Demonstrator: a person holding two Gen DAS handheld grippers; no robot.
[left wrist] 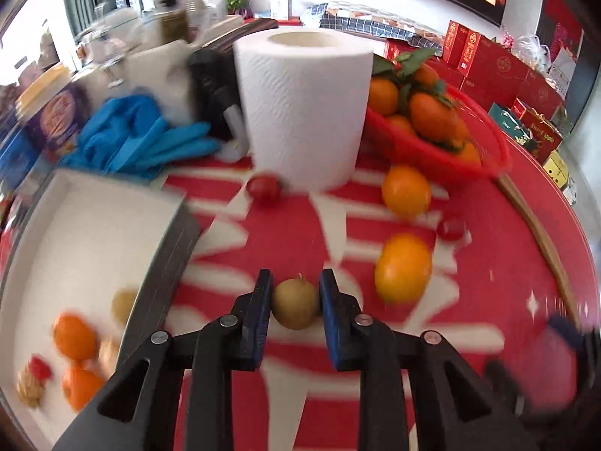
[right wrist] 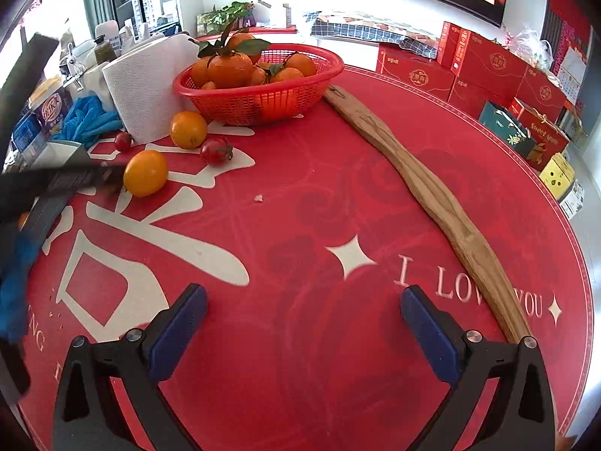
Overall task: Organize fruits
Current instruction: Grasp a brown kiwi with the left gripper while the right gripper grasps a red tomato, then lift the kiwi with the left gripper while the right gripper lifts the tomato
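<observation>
My left gripper (left wrist: 295, 285) is shut on a small brown-green round fruit (left wrist: 295, 309), held above the red tablecloth beside a white box (left wrist: 112, 203). The box holds oranges (left wrist: 73, 336), a brown fruit and a red one. Two loose oranges (left wrist: 403, 267) (left wrist: 406, 191) and two cherry tomatoes (left wrist: 264, 186) (left wrist: 450, 228) lie on the cloth. My right gripper (right wrist: 303, 308) is open and empty over the cloth. The loose oranges (right wrist: 145, 173) (right wrist: 188, 129) and tomatoes (right wrist: 215, 150) lie far to its left.
A paper towel roll (left wrist: 304, 109) stands behind the tomatoes. A red basket (right wrist: 263, 94) of leafy oranges sits at the back. A long wooden stick (right wrist: 432, 188) lies across the right side. Blue gloves (left wrist: 139, 135), jars and boxes crowd the back left.
</observation>
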